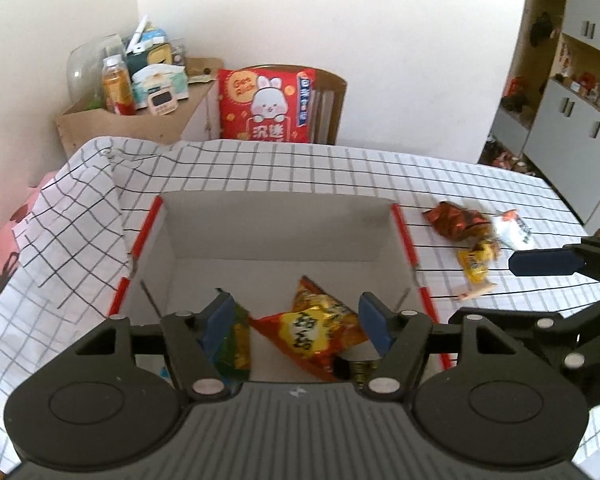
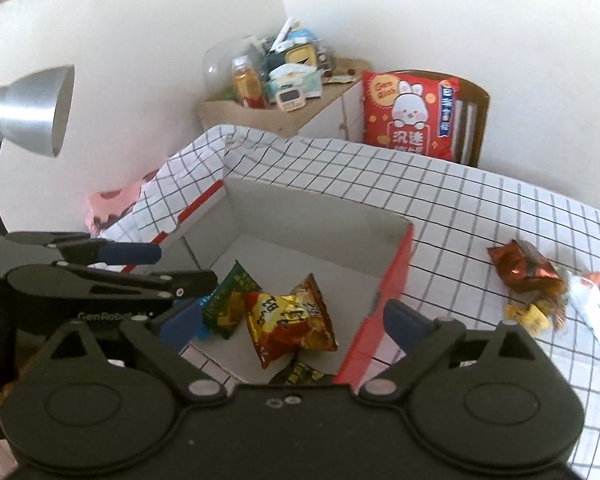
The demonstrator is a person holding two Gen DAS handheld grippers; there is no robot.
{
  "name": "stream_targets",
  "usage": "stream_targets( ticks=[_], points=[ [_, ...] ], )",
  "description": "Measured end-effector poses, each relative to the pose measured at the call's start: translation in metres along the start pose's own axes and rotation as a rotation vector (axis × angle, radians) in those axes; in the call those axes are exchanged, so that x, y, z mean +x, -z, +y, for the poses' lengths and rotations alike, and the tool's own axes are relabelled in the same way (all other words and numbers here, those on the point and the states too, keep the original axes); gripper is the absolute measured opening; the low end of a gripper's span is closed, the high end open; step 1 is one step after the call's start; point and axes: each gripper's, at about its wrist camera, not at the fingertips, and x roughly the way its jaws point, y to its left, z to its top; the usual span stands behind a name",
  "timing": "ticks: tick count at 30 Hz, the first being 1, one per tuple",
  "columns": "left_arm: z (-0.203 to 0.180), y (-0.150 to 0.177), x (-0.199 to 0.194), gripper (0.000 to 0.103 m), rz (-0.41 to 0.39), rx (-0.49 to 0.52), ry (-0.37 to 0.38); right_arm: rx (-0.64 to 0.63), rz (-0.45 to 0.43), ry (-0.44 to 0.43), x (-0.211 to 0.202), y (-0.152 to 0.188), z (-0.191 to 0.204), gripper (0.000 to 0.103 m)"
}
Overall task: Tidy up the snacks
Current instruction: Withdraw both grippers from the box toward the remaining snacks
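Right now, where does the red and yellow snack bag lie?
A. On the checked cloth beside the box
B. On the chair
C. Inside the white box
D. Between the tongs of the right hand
C: the red and yellow snack bag lies on the floor of the white box, beside a green bag.

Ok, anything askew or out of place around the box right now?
Yes: the checked tablecloth is rucked up in folds against the box's left wall instead of lying flat. Also, four snack packets lie in a loose heap on the cloth right of the box, outside it. The packets inside look undamaged.
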Motion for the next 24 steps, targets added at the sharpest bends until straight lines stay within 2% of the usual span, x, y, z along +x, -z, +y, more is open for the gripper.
stream_targets(
  ticks=[2,6,13,24],
  points=[
    [-0.008,0.001,-0.003,0.069,-0.007,0.007,0.013,0.024,-0.014,0.010,-0.008,0.004,-0.007,0.101],
    [-0.025,0.002,-0.006,0.077,-0.026,0.022,0.038,0.060,-0.038,0.040,-0.023,0.014,-0.024,0.103],
    [-0.069,-0.001,0.002,0.078,-0.034,0.039,0.086,0.089,-0.063,0.062,-0.045,0.028,-0.066,0.103],
    [-0.151,-0.012,0.043,0.078,0.022,0.054,0.105,0.084,-0.051,0.129,-0.068,0.041,-0.163,0.103]
  ],
)
